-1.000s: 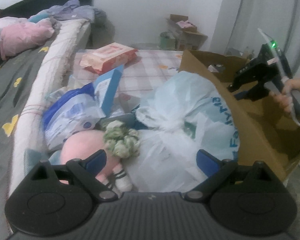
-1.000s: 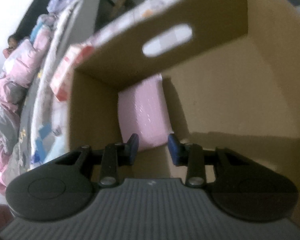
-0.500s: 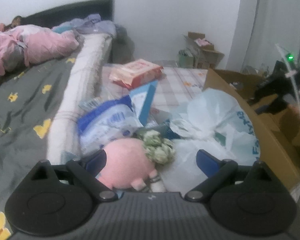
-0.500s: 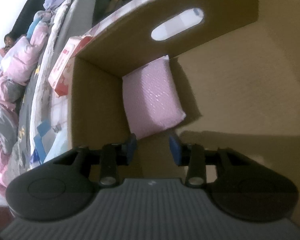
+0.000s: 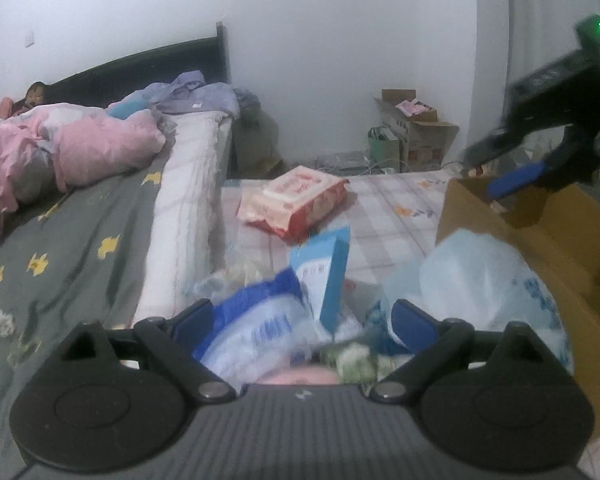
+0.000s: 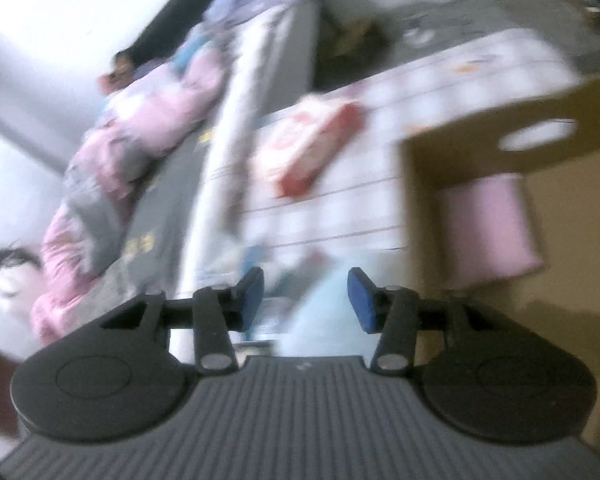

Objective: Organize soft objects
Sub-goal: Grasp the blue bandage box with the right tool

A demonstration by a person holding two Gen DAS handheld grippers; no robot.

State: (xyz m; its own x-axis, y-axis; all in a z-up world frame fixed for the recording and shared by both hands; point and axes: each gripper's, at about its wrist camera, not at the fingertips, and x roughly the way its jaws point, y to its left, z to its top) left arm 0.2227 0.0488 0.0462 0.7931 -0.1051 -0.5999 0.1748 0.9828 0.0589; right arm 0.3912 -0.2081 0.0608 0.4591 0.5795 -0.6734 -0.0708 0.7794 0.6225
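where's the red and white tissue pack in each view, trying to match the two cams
Left wrist view: the red and white tissue pack lies centre frame on the checked mat, right of the bed, left of the cardboard box.
Right wrist view: the same pack, blurred, sits upper centre, on that mat, left of the box.
Shared landmark: the cardboard box's near corner, right of the pack in both views.
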